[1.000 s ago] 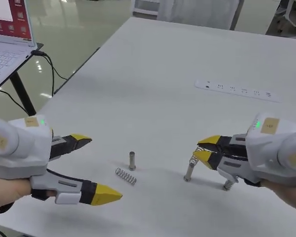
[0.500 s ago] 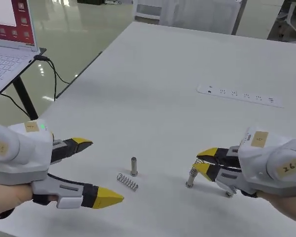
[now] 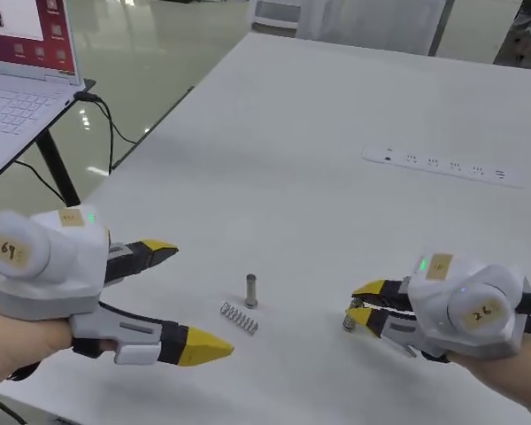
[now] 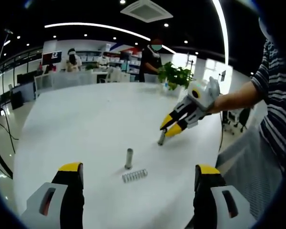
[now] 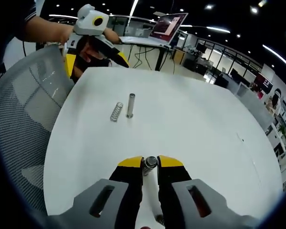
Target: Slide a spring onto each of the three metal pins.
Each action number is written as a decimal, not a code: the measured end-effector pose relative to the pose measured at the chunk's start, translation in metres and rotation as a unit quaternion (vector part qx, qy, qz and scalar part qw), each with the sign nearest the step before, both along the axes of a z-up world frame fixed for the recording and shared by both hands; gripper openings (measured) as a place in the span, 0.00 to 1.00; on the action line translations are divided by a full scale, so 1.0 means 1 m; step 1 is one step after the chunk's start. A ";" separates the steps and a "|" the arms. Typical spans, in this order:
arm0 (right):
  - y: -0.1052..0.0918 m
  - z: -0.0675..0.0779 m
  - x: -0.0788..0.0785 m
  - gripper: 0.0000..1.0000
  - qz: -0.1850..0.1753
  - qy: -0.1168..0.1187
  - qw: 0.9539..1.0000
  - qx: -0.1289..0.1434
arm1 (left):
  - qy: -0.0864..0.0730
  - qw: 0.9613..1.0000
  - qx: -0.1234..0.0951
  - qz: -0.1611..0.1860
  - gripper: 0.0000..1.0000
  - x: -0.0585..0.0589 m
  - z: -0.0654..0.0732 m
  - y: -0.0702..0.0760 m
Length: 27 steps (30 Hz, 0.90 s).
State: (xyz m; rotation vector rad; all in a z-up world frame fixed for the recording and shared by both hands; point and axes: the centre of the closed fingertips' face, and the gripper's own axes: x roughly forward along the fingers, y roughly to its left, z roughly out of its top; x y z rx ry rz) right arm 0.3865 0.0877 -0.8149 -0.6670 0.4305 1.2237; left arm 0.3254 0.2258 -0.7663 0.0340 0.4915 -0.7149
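Lower than a second ago, the right gripper [image 3: 359,301] has tipped down over the held pin [image 5: 150,163], so less of that pin shows under the jaws in the head view. The loose spring [image 3: 239,317] and the bare pin [image 3: 251,290] sit as they did.

The loose spring lies on its side on the table [image 3: 336,133], just beside the foot of the bare pin, on the side nearer the person. The bare pin stands upright and free.

I judge the spring to be light, thin-wired and springy. It is likely to roll at a nudge, and to buckle or shoot out if squeezed hard. A gentle grip across the middle of the coil looks best, leaving one end clear to go over the pin's top. The pins look stiff, smooth and slim. As they stand loose, a sideways push could topple one.

The right gripper's jaws are pinched on the top of the held pin. That pin seems to carry coils already, though they are small in the head view.

The left gripper [image 3: 193,298] has its jaws spread wide around nothing, near the loose spring on its left.

Well beyond lie a power strip [image 3: 447,166] and, off the table's left edge, a laptop [image 3: 18,88].
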 end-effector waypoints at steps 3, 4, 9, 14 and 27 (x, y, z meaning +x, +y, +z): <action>0.002 0.001 -0.002 0.10 0.001 0.008 1.000 0.008 | -0.001 1.000 -0.001 0.004 0.94 0.000 0.001 0.000; 0.003 0.001 -0.002 0.10 0.002 0.011 1.000 0.010 | -0.002 1.000 -0.001 0.005 0.94 0.001 0.001 0.000; 0.000 0.004 0.001 0.13 -0.005 0.008 1.000 0.008 | -0.001 1.000 0.000 0.005 0.94 -0.001 0.001 -0.003; -0.005 0.015 0.003 0.13 -0.016 0.010 1.000 0.025 | 0.000 1.000 0.001 0.004 0.94 -0.002 0.002 -0.003; -0.032 0.055 0.015 0.11 -0.087 0.028 0.991 0.098 | 0.002 1.000 0.003 -0.002 0.94 0.000 0.001 -0.005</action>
